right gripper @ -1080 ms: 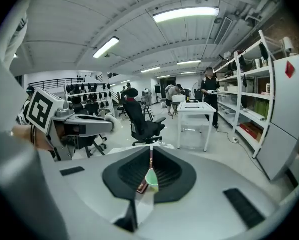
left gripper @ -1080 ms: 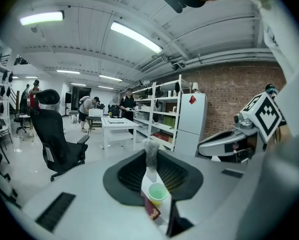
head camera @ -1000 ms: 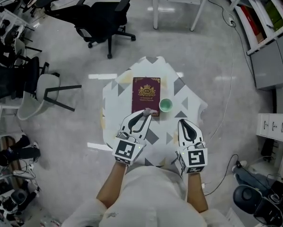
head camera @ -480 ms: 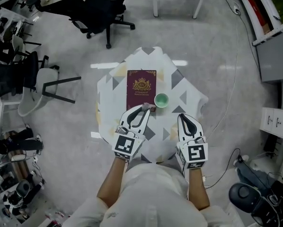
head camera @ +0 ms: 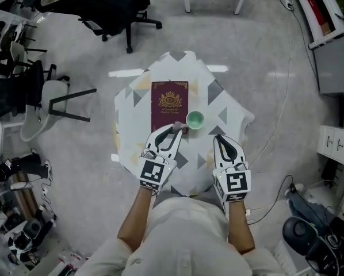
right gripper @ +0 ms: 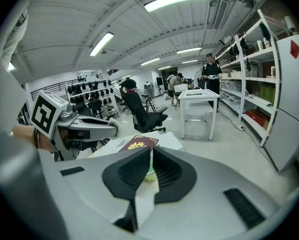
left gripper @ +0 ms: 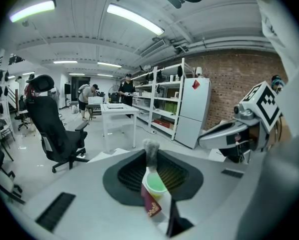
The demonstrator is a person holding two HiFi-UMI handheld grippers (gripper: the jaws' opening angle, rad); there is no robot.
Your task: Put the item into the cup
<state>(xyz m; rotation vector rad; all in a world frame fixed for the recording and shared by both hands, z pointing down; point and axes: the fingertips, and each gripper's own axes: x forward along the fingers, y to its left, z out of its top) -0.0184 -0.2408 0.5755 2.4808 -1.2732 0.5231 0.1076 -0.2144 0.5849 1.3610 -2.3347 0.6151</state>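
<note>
I am pinching the small grey fuzzy lump (left gripper: 150, 151) in my left tongs (head camera: 177, 127), with the little green plastic cup (head camera: 195, 118) sitting just to their right, while my right tongs (head camera: 220, 138) are hanging shut and empty.

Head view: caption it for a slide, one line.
Left gripper holds a grey item beside the green cup, by a maroon book; right gripper hangs empty.

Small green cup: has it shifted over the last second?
No. The small green cup sits off the lower right corner of the maroon book, as before; only the camera drifted.
</note>
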